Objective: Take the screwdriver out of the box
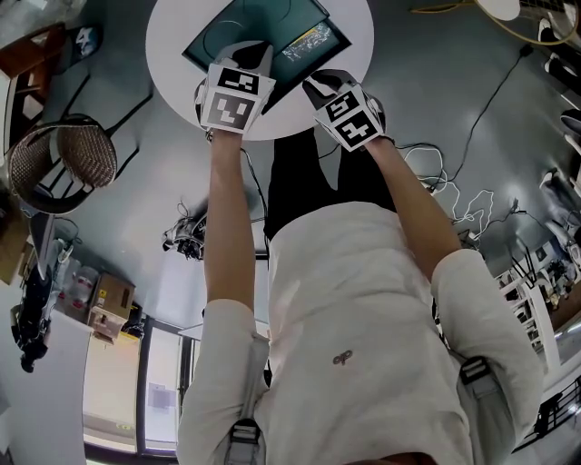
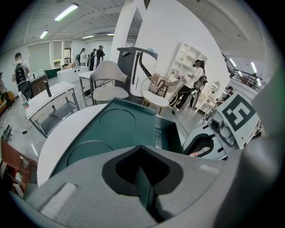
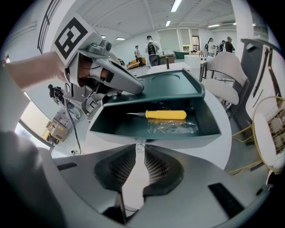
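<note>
A dark green box (image 3: 153, 135) stands on a round white table (image 1: 168, 50) with its lid (image 3: 171, 84) raised. Inside lies the screwdriver (image 3: 165, 115), yellow handle to the right, metal tip to the left, next to a clear plastic bag (image 3: 173, 128). My left gripper (image 2: 141, 168) is shut on the lid's edge and holds it up; in the right gripper view the left gripper (image 3: 133, 87) is at the lid's left corner. My right gripper (image 3: 139, 151) hangs just before the box's front wall, jaws a narrow gap apart, with nothing between them. In the head view the left gripper (image 1: 247, 53) and the right gripper (image 1: 322, 84) are both at the box (image 1: 263, 23).
A wicker chair (image 1: 62, 159) stands on the floor to the left of the table, and cables (image 1: 458, 195) lie to the right. A white chair (image 3: 227, 71) stands behind the table. People stand far off in the room.
</note>
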Tool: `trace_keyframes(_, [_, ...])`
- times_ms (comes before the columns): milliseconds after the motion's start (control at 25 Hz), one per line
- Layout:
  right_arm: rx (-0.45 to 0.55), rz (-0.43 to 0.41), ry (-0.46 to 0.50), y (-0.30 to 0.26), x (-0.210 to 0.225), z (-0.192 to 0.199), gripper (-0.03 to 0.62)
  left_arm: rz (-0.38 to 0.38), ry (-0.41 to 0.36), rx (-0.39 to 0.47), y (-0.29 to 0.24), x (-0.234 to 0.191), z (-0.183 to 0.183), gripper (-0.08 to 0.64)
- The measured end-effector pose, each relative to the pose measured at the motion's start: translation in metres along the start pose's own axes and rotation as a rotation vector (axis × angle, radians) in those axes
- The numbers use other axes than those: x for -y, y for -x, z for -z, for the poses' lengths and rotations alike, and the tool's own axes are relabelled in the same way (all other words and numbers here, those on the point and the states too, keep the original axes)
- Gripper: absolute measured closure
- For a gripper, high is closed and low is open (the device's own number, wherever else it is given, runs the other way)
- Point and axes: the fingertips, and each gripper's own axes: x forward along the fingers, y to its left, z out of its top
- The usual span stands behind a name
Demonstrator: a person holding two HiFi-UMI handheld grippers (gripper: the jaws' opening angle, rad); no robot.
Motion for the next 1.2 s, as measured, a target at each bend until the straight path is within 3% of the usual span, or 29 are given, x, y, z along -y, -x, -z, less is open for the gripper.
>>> trace_keyframes(800, [-0.020, -0.006, -0.052, 0.007, -0.003, 0.019, 0.518, 0.011, -0.017, 0.020, -0.006, -0.002, 0.002, 0.551])
trace_keyframes(1200, [-0.019, 0.061, -0.020, 0.049, 0.004, 0.016, 0.545, 0.039, 0.033, -0.011, 0.002, 0.005, 0.006, 0.551])
